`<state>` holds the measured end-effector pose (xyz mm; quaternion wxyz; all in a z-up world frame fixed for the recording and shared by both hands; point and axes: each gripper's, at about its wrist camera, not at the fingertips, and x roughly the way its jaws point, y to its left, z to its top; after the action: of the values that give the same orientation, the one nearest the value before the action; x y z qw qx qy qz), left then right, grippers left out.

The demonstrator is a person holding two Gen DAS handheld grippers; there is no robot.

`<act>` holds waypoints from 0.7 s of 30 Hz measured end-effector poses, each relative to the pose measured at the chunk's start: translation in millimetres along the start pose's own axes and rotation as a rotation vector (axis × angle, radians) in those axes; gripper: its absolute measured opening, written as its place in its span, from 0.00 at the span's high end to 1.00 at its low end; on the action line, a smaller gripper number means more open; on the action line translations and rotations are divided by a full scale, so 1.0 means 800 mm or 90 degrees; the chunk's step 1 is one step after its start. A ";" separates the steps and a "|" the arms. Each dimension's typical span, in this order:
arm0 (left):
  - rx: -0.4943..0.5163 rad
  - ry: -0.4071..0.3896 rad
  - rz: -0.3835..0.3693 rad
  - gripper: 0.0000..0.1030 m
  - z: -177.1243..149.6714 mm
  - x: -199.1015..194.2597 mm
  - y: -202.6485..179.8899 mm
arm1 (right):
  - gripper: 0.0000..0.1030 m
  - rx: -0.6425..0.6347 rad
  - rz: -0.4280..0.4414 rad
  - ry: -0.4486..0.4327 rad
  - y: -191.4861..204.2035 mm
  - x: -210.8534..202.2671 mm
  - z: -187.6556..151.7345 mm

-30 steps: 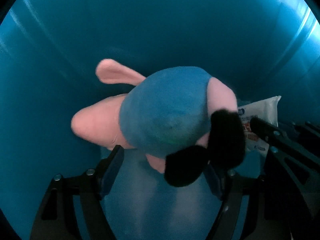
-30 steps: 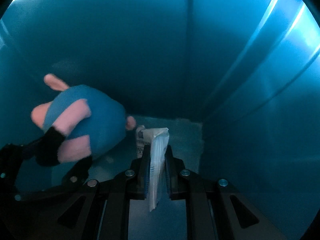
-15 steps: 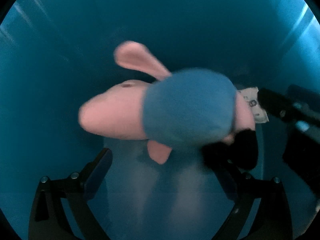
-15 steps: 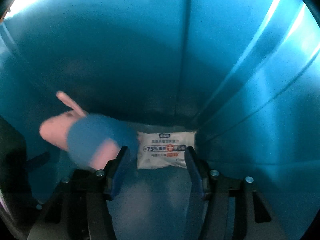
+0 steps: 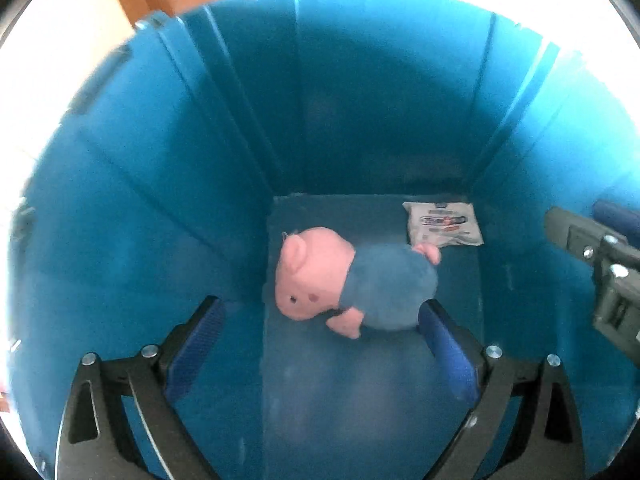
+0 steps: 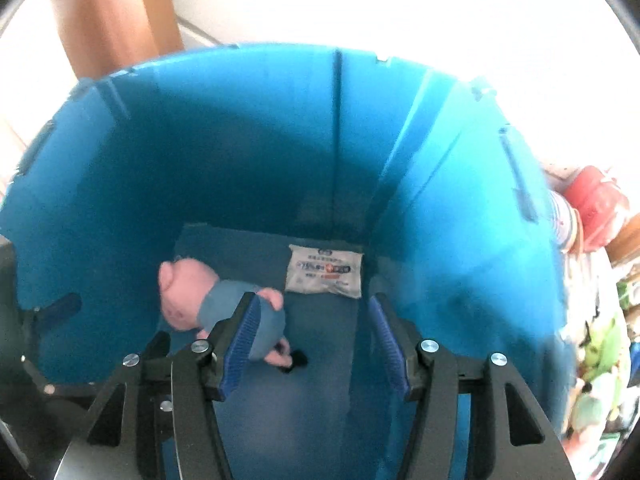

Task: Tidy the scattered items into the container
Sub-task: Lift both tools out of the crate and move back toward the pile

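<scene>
A pink plush pig in a blue shirt [image 5: 320, 276] lies on its side on the floor of the deep blue container [image 5: 160, 160]. A white wipes packet [image 5: 442, 224] lies flat in the far right corner, just beyond the pig. My left gripper [image 5: 318, 316] hangs open well above the pig, nothing between its pads. My right gripper [image 6: 313, 306] is open too, high above the wipes packet [image 6: 326, 276] and the pig [image 6: 184, 296], and touches neither. The container's rim [image 6: 240, 60] shows in both views.
A wooden furniture leg [image 6: 108, 16] stands behind the container on a pale floor. To the right of the container sit a red-lidded jar [image 6: 596, 200] and a pile of greenish items [image 6: 600, 344]. The right gripper's body [image 5: 592, 248] shows at the left wrist view's right edge.
The left gripper let go of the pig and the right let go of the wipes packet. Both things now lie on the container floor. Both grippers rose towards the rim.
</scene>
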<state>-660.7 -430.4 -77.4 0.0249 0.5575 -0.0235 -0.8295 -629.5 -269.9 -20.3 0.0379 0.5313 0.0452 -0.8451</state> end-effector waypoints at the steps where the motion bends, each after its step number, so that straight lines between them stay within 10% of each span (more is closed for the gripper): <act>1: -0.002 -0.006 -0.003 0.04 0.003 -0.008 0.000 | 0.42 -0.001 0.003 -0.004 -0.005 -0.007 -0.004; 4: -0.004 -0.016 -0.010 0.04 0.006 -0.040 0.026 | 0.24 -0.005 -0.009 -0.011 -0.011 -0.051 -0.027; 21: 0.036 -0.086 -0.077 0.04 -0.106 -0.186 0.044 | 0.01 0.000 -0.016 -0.106 0.056 -0.167 -0.079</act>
<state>-525.4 -456.7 30.8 -0.0425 0.5012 -0.0153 -0.8642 -510.2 -304.6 71.1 0.0309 0.4587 0.0488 -0.8867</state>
